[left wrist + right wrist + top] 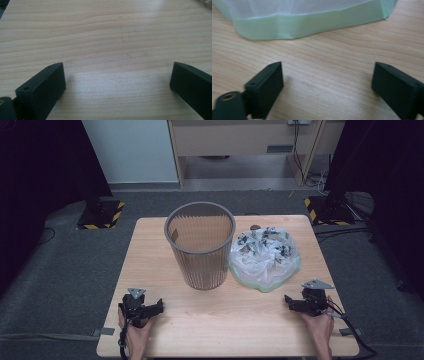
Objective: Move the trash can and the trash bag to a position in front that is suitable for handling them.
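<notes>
Left gripper (pixel 159 306): jaws wide, nothing between, low over pale wooden table (pixel 225 330), near edge.
Right gripper (pixel 289 301): jaws wide, empty, just before bag.
Translucent green-edged plastic bag (pixel 265 262): table right, touching grey ribbed wastebasket (pixel 200 245).

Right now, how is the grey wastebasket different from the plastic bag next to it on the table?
The grey wastebasket stands upright and rigid, while the plastic bag lies slumped and crumpled. The wastebasket is opaque grey with ribbed walls; the bag is translucent white with a pale green edge. The wastebasket is much taller than the low bag. The wastebasket looks empty from above, while crumpled scraps lie at the far part of the bag. Both rest side by side on the wooden table.
</notes>
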Motion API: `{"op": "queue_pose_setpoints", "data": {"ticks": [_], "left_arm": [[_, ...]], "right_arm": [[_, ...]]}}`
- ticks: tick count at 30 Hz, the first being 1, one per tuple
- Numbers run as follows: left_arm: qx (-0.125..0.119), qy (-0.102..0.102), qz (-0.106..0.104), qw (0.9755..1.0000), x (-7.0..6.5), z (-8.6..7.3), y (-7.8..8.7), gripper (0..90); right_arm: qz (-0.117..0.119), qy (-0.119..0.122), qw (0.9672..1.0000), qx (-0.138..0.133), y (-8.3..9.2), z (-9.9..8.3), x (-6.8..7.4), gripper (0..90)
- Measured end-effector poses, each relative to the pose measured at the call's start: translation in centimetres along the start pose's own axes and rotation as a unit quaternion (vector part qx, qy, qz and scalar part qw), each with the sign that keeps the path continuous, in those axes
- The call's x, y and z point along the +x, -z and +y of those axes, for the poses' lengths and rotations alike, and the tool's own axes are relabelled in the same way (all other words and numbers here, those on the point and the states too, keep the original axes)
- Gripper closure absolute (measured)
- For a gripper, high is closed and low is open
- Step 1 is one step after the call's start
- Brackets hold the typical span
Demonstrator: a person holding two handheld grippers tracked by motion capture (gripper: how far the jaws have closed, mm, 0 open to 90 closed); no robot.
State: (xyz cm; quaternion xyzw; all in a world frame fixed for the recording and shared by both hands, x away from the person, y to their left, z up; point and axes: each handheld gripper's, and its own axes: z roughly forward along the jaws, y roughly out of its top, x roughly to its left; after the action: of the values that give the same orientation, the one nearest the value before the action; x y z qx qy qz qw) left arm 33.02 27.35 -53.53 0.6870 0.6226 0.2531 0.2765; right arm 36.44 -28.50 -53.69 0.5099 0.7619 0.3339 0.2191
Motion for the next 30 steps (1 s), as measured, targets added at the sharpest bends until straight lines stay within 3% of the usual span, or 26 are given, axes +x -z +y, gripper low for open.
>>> {"op": "queue_pose_setpoints", "data": {"ticks": [2,3,5,6,8,9,10,13,16,20,26,30], "left_arm": [[0.0,-0.006,-0.006,1.0,0.0,-0.2,0.2,0.0],[0.001,-0.007,-0.007,0.9999,0.0,-0.3,0.3,1.0],[0.0,-0.003,-0.01,0.9999,0.1,-0.4,1.0,5.3],[-0.006,0.003,-0.015,0.9999,0.2,-0.5,1.2,12.7],[-0.02,0.012,-0.017,0.9996,0.3,-0.7,1.8,15.6],[-0.036,0.009,-0.014,0.9992,0.4,-0.7,2.4,21.5],[-0.036,0.009,-0.014,0.9992,0.4,-0.7,2.4,23.6],[-0.067,0.003,-0.003,0.9977,0.2,-0.6,3.3,26.7],[-0.085,-0.001,-0.004,0.9964,0.0,-0.6,3.8,32.1],[-0.1,0.001,-0.01,0.995,-0.1,-0.4,4.1,37.4],[-0.113,0.002,-0.016,0.9935,-0.2,0.6,4.3,43.6],[-0.143,-0.001,-0.019,0.9895,-0.3,1.4,4.4,46.0]], "right_arm": [[0.006,-0.003,0.9999,-0.01,0.4,-0.2,0.2,25.5],[0.017,-0.014,0.9996,-0.017,0.6,-0.4,0.2,27.5],[0.019,-0.011,0.9995,-0.023,0.8,-0.4,0.2,29.1],[0.017,0.0,0.9992,-0.037,1.1,-0.4,0.2,31.0],[0.019,0.004,0.9983,-0.054,1.7,-0.3,0.3,33.0],[0.026,0.007,0.9971,-0.072,2.2,-0.1,0.4,34.5],[0.026,0.007,0.9971,-0.072,2.2,-0.1,0.4,34.5],[0.033,0.005,0.9958,-0.086,2.5,-0.1,0.5,36.6],[0.031,0.009,0.9948,-0.097,2.7,-0.1,0.5,42.9],[0.036,0.001,0.9896,-0.139,3.5,-0.1,0.6,49.8],[0.02,0.01,0.9874,-0.157,4.0,0.4,0.8,51.1],[0.026,0.018,0.9853,-0.168,4.0,1.4,1.2,51.1]]}}
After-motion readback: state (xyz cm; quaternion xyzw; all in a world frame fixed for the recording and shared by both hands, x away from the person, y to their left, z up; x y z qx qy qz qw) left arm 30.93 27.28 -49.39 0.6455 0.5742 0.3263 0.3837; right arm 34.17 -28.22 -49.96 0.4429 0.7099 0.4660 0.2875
